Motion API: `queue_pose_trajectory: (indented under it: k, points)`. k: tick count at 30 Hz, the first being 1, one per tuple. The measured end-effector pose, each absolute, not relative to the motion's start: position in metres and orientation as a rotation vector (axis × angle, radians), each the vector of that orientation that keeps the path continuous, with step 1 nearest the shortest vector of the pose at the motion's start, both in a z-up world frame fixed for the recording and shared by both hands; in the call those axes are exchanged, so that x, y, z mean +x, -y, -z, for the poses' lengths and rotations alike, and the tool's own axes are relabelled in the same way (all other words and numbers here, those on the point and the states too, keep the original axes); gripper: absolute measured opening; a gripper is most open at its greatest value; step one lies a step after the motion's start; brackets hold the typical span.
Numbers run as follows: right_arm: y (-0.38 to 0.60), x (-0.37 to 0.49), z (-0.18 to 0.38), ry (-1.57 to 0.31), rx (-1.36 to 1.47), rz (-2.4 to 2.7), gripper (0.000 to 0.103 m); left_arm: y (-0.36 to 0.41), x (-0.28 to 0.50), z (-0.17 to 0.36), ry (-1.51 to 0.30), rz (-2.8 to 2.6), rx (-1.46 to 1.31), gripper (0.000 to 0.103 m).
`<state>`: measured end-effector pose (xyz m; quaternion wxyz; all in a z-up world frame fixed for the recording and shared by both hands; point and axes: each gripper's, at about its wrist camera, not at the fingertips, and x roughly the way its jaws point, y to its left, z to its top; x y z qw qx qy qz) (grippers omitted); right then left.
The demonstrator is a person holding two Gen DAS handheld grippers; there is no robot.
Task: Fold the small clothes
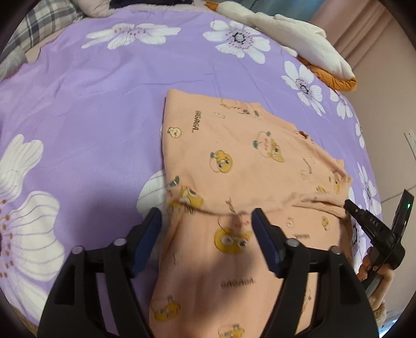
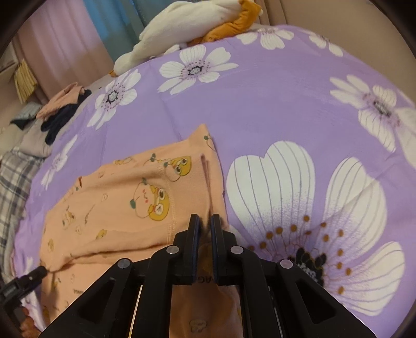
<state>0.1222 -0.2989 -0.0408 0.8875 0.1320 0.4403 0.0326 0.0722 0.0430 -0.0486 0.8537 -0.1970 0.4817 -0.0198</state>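
A small peach garment (image 1: 234, 166) printed with yellow cartoon faces lies on the purple flowered bedspread (image 1: 91, 104), its upper part folded over the lower part. My left gripper (image 1: 205, 215) is open, its fingers straddling the folded edge just above the cloth. My right gripper shows in the left wrist view (image 1: 347, 204) at the garment's right edge. In the right wrist view the garment (image 2: 124, 202) fills the lower left, and my right gripper (image 2: 204, 221) is shut on a pinched fold of it. The left gripper's tip (image 2: 40, 271) shows at the far left.
A white and orange plush toy (image 1: 299, 39) lies at the bed's far edge, also in the right wrist view (image 2: 187, 23). A pile of dark and peach clothes (image 2: 62, 106) and a plaid pillow (image 2: 13, 187) sit at the left. A wall runs along the right (image 1: 384, 65).
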Motion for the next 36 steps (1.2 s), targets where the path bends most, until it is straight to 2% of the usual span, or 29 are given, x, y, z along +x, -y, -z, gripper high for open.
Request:
queue_pose_trajectory:
  k: [5, 7, 8, 9, 13, 15, 21, 26, 28, 30, 33, 36]
  points:
    - [0.298, 0.109, 0.026, -0.892, 0.283, -0.121, 0.008, -0.044, 0.048, 0.028, -0.951, 0.057, -0.41, 0.083]
    - [0.295, 0.102, 0.019, -0.884, 0.263, -0.126, 0.022, -0.042, 0.034, 0.02, -0.922, 0.06, -0.388, 0.085]
    - [0.294, 0.098, 0.016, -0.881, 0.257, -0.131, 0.04, -0.042, 0.028, 0.017, -0.913, 0.063, -0.381, 0.087]
    - [0.293, 0.093, 0.012, -0.869, 0.259, -0.142, 0.051, -0.041, 0.022, 0.014, -0.905, 0.065, -0.377, 0.089]
    - [0.291, 0.074, -0.002, -0.845, 0.249, -0.182, 0.055, -0.042, -0.002, 0.004, -0.877, 0.071, -0.369, 0.092]
    - [0.288, 0.062, -0.011, -0.821, 0.217, -0.193, 0.069, -0.043, -0.012, 0.003, -0.871, 0.068, -0.369, 0.092]
    - [0.296, 0.026, -0.033, -0.749, 0.199, -0.244, 0.071, -0.047, -0.035, 0.009, -0.887, 0.064, -0.378, 0.092]
    - [0.314, -0.001, -0.022, -0.769, 0.234, -0.279, 0.072, -0.047, -0.049, 0.031, -0.952, 0.102, -0.404, 0.091]
    - [0.323, -0.01, -0.007, -0.812, 0.247, -0.278, 0.071, -0.045, -0.051, 0.042, -0.991, 0.109, -0.414, 0.088]
    - [0.33, -0.016, 0.01, -0.864, 0.266, -0.272, 0.071, -0.043, -0.05, 0.052, -1.023, 0.12, -0.43, 0.079]
    - [0.338, -0.022, 0.036, -0.966, 0.356, -0.293, 0.071, -0.039, -0.047, 0.065, -1.065, 0.138, -0.473, 0.07]
    - [0.335, -0.028, 0.047, -0.998, 0.331, -0.264, 0.071, -0.032, -0.045, 0.068, -1.07, 0.118, -0.438, 0.07]
